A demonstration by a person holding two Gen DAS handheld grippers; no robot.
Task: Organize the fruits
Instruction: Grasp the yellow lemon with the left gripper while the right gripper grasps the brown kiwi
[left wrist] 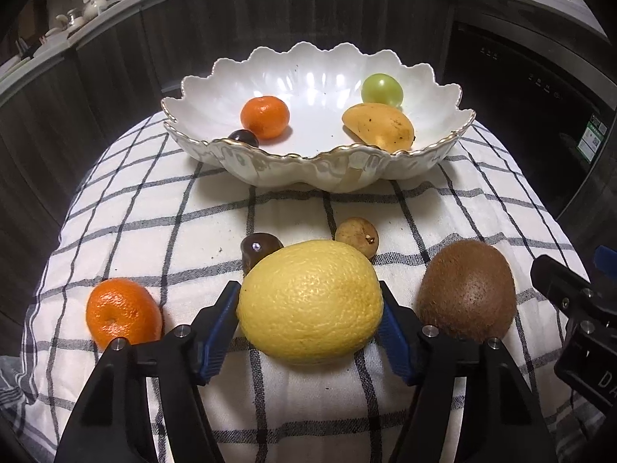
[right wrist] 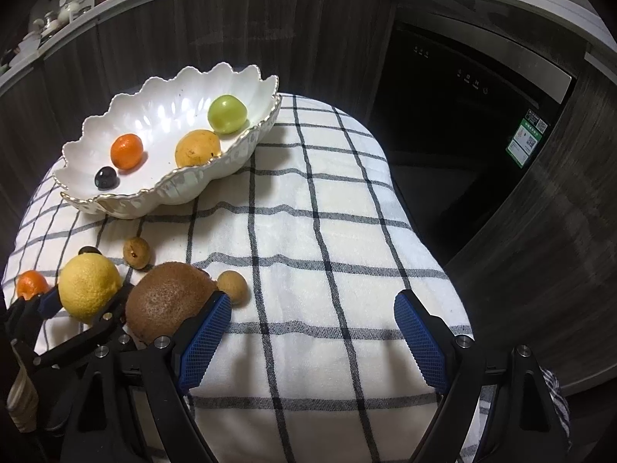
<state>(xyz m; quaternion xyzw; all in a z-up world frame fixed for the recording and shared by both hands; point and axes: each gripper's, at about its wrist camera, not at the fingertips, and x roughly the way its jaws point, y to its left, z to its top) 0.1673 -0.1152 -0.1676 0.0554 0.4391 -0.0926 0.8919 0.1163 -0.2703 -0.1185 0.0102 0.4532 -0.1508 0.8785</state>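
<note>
A big yellow lemon [left wrist: 310, 301] lies on the checked cloth [left wrist: 154, 208], and my left gripper [left wrist: 310, 289] is shut on it, one blue pad against each side. An orange mandarin [left wrist: 121, 312] sits to its left and a brown kiwi [left wrist: 468, 289] to its right. Just behind the lemon are a dark date-like fruit [left wrist: 256, 249] and a small brown longan [left wrist: 356, 235]. The white scalloped bowl [left wrist: 270, 166] holds a mandarin [left wrist: 265, 117], a dark grape [left wrist: 243, 138], a green plum [left wrist: 381, 89] and a yellow mango [left wrist: 380, 126]. My right gripper [right wrist: 313, 301] stands open over bare cloth, right of the kiwi [right wrist: 169, 301].
A second longan [right wrist: 232, 285] lies beside the kiwi near my right gripper's left pad. The cloth-covered surface drops off on all sides. Dark wood cabinets and a black built-in appliance [right wrist: 462, 115] stand behind and to the right.
</note>
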